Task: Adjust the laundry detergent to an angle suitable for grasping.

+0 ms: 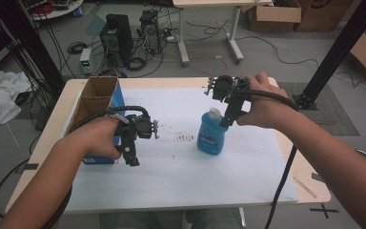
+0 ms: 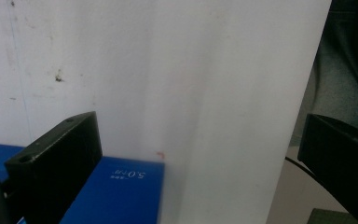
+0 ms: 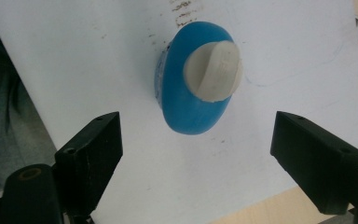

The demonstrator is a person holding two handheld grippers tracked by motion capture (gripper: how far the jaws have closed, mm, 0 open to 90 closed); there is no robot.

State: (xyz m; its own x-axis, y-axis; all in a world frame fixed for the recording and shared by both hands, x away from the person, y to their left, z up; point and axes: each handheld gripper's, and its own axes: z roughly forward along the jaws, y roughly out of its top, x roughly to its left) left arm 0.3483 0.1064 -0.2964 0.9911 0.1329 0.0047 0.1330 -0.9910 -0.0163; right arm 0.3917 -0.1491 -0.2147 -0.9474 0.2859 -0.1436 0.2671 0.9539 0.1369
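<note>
So the blue bottle (image 1: 213,136) with the off-white cap (image 1: 214,113) is standing upright on the white sheet (image 1: 181,176) that covers most of the tabletop (image 1: 310,183), a bit right of the middle. There's a little brown smudge (image 1: 185,138) on the sheet just to its left.

The right gripper (image 1: 229,119) hangs right over the bottle, pointing down. In the right gripper view you look straight down on the cap (image 3: 213,71) and the blue shoulders (image 3: 191,100), with the two black fingers (image 3: 91,154) spread wide on either side and clear of it. So it's released, nothing grasped, and the bottle is sitting on its own.

The left gripper (image 1: 131,155) is over on the left side of the sheet, just beside the blue cardboard box (image 1: 100,102), which is open at the top. In the left gripper view its fingers (image 2: 58,158) are apart with nothing between them, so it's released as well. One finger sits over the blue box side (image 2: 121,196) with some white print on it, and the other is out past the edge of the sheet (image 2: 242,107).

Both hands come in from the bottom, cables trailing off the grippers
</note>
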